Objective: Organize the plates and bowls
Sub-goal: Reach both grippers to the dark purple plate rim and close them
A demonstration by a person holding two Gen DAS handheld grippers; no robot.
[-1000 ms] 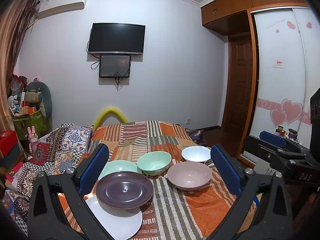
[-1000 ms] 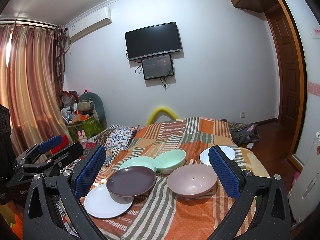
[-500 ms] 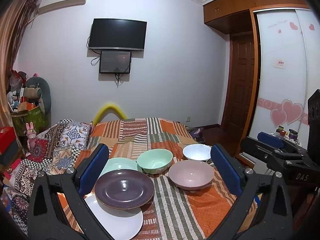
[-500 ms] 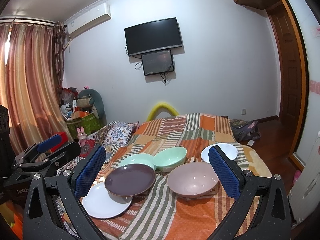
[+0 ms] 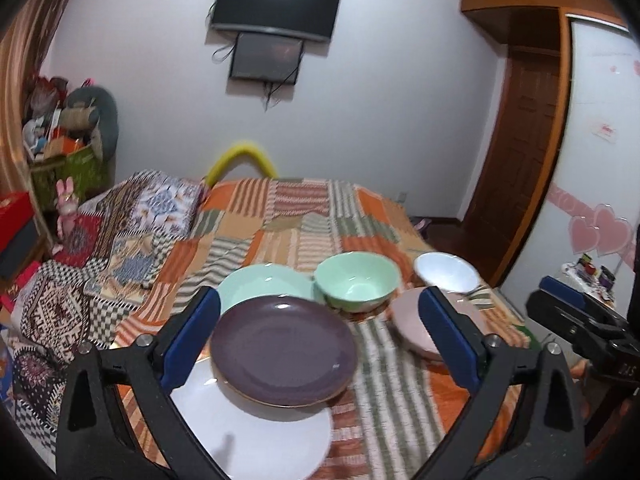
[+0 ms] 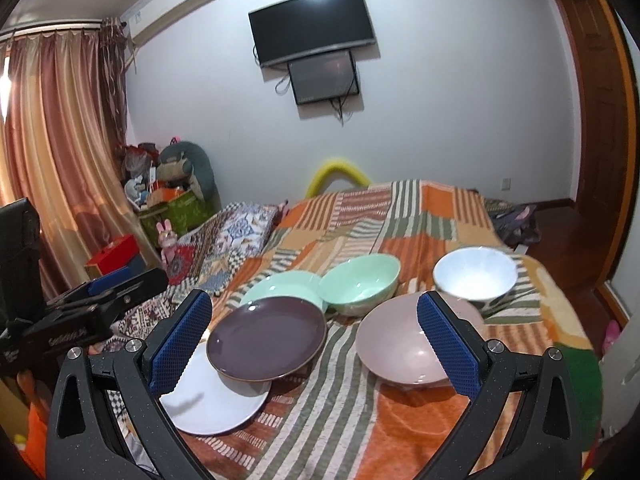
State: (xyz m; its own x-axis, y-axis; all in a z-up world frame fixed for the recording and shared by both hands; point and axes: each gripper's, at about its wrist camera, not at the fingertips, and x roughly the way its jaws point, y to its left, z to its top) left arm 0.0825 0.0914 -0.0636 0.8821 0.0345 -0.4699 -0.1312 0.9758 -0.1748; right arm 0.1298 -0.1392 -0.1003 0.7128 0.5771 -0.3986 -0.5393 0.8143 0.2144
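Note:
Dishes lie on a striped bedspread (image 5: 288,216). A purple plate (image 5: 282,350) rests partly on a white plate (image 5: 264,436), with a mint plate (image 5: 260,286) behind it. To their right are a mint bowl (image 5: 356,286), a pink bowl (image 5: 408,320) and a white bowl (image 5: 446,272). My left gripper (image 5: 316,300) hovers just short of the purple plate; its jaws are closing, still wide, touching nothing. My right gripper (image 6: 314,302) stands open and empty, facing the purple plate (image 6: 266,338) and the pink bowl (image 6: 396,344), with the white bowl (image 6: 474,274) beyond.
A patterned quilt (image 5: 132,232) covers the bed's left side. Toys and boxes (image 5: 68,140) pile up by the curtain at left. A wooden door (image 5: 524,152) and a wardrobe with heart stickers (image 5: 600,200) stand to the right. A TV (image 5: 276,6) hangs on the far wall.
Both grippers have come forward and down toward the dishes, which now look larger. The left view has tilted a little. No dish has moved.

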